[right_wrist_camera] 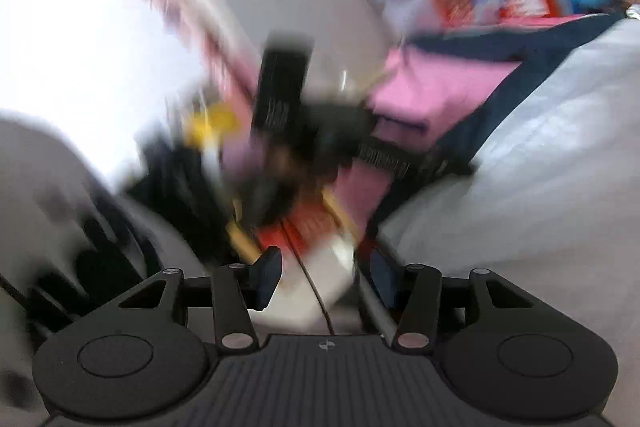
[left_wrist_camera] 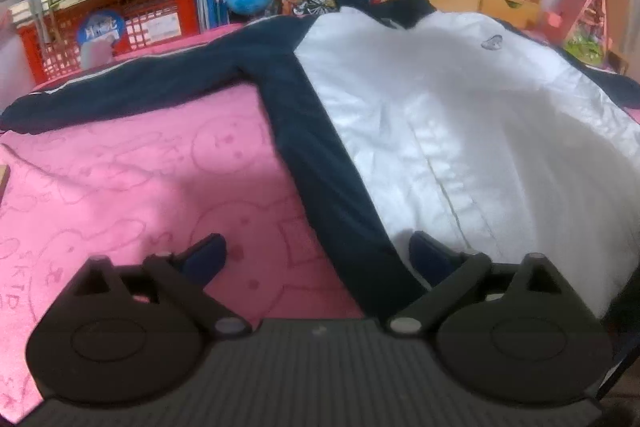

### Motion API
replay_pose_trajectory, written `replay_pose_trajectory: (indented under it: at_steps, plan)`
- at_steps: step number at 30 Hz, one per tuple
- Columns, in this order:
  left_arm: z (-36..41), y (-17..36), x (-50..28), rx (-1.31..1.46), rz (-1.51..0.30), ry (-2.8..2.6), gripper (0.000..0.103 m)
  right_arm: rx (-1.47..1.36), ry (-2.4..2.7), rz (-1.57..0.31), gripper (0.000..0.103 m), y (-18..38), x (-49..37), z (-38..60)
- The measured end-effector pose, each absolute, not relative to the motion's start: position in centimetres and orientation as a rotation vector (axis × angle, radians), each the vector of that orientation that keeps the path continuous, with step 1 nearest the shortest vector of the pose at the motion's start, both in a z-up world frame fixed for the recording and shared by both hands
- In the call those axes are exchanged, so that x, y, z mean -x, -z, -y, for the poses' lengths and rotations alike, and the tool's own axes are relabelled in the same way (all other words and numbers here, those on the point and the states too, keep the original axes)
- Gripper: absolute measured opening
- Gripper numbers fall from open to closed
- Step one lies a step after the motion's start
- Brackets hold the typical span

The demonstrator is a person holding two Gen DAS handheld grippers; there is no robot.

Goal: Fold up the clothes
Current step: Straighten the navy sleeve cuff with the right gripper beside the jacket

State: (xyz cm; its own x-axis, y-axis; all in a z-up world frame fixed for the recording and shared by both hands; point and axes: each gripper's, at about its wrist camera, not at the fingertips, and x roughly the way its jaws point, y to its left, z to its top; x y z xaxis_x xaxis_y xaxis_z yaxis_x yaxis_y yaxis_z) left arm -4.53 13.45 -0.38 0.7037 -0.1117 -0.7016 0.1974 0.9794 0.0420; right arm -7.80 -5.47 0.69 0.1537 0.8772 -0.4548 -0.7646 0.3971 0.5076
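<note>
A white, zip-fronted jacket with navy sleeves and collar (left_wrist_camera: 420, 115) is spread flat on a pink cartoon-printed cloth (left_wrist_camera: 132, 183), one sleeve stretched out sideways. The left gripper (left_wrist_camera: 316, 251) is held over its navy side panel, jaws wide apart and empty. The right gripper (right_wrist_camera: 324, 275) is seen through heavy blur (jaws partly apart, nothing clearly clamped).
</note>
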Motion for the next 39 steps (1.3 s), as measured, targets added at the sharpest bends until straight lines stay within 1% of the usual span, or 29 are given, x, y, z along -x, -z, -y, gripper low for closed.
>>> replay_pose_trajectory:
  at_steps: [2,4,6,7,8,9,10,11,12,13,14,15,16,18,19,20,22,25,28,32,33,35,36,37,38,39]
  plan:
    - [-13.1,-1.0,5.1,-0.153,-0.712,0.17,0.089,-0.226,-1.027,-0.706,0.057,-1.5,7.0,8.0]
    - [-12.8,-2.3,5.3,-0.137,-0.659,0.18,0.089,-0.227,-0.821,-0.653,0.058,-1.7,6.0,10.1]
    - [-12.4,-3.3,5.2,-0.106,-0.617,0.192,0.089,-0.155,-0.65,-0.673,0.059,-0.7,5.2,10.7]
    - [-12.0,-3.3,5.0,-0.109,-0.612,0.195,0.085,-0.125,-0.621,-0.677,0.058,-0.5,5.3,11.1]
    - [-11.3,-2.8,4.7,-0.133,-0.631,0.19,0.074,-0.095,-0.595,-0.68,0.057,-0.3,5.4,11.6]
    - [-10.7,-2.1,4.5,-0.167,-0.666,0.181,0.067,-0.066,-0.57,-0.682,0.057,0.0,5.5,12.0]
    - [-10.3,-1.0,4.5,-0.207,-0.7,0.173,0.057,-0.037,-0.544,-0.685,0.059,0.2,5.7,12.5]
    - [-9.9,0.2,4.5,-0.247,-0.733,0.165,0.058,-0.035,-0.511,-0.671,0.064,0.0,5.6,13.6]
    - [-10.0,0.6,5.1,-0.248,-0.705,0.164,0.059,-0.036,-0.464,-0.658,0.068,-0.2,5.5,14.4]
    - [-10.4,0.7,5.4,-0.239,-0.7,0.165,0.059,-0.015,-0.354,-0.663,0.076,-0.1,5.2,16.2]
    - [-10.9,0.4,5.5,-0.222,-0.718,0.149,0.059,0.008,-0.239,-0.668,0.077,0.2,4.9,18.0]
    - [-11.3,0.2,5.6,-0.213,-0.728,0.12,0.059,0.031,-0.123,-0.671,0.075,0.4,4.6,19.8]
    - [-11.5,-0.3,5.6,-0.22,-0.724,0.089,0.058,0.066,-0.035,-0.679,0.07,0.5,4.5,21.2]
    - [-11.7,-1.4,5.5,-0.241,-0.702,0.049,0.057,0.041,0.031,-0.656,0.07,-0.2,4.8,24.1]
    - [-11.7,-2.2,5.3,-0.238,-0.682,0.059,0.057,-0.029,0.042,-0.621,0.074,-0.8,5.4,26.0]
    - [-11.4,-2.9,4.9,-0.22,-0.665,0.083,0.057,-0.103,0.053,-0.583,0.082,-1.5,6.0,28.0]
    - [-10.6,-3.9,4.0,-0.175,-0.639,0.131,0.058,-0.238,0.14,-0.503,0.086,-2.4,6.8,32.2]
    - [-8.3,-4.0,1.8,-0.131,-0.626,0.192,0.058,-0.338,0.37,-0.446,0.086,-1.6,5.9,37.6]
    - [-5.4,-2.8,-0.2,-0.16,-0.623,0.216,0.058,-0.403,0.568,-0.417,0.086,0.3,5.5,43.3]
    - [-3.6,-1.3,-1.9,-0.141,-0.628,0.199,0.058,-0.466,0.67,-0.44,0.086,2.6,4.0,48.5]
    - [-3.5,-0.8,-2.2,-0.135,-0.642,0.192,0.058,-0.48,0.686,-0.451,0.086,3.2,3.5,49.5]
    - [-3.2,0.1,-2.6,-0.134,-0.675,0.175,0.058,-0.499,0.699,-0.472,0.078,4.2,2.3,50.5]
    - [-3.2,0.6,-2.8,-0.14,-0.692,0.163,0.058,-0.498,0.702,-0.476,0.07,4.6,1.6,50.6]
    - [-3.3,1.2,-3.0,-0.146,-0.709,0.152,0.061,-0.494,0.673,-0.485,0.049,4.5,1.1,50.9]
    - [-3.6,1.4,-3.1,-0.127,-0.711,0.143,0.069,-0.487,0.661,-0.498,0.041,4.6,-0.2,51.3]
    - [-4.0,1.5,-3.1,-0.103,-0.711,0.134,0.074,-0.461,0.668,-0.512,0.037,4.7,-0.7,51.6]
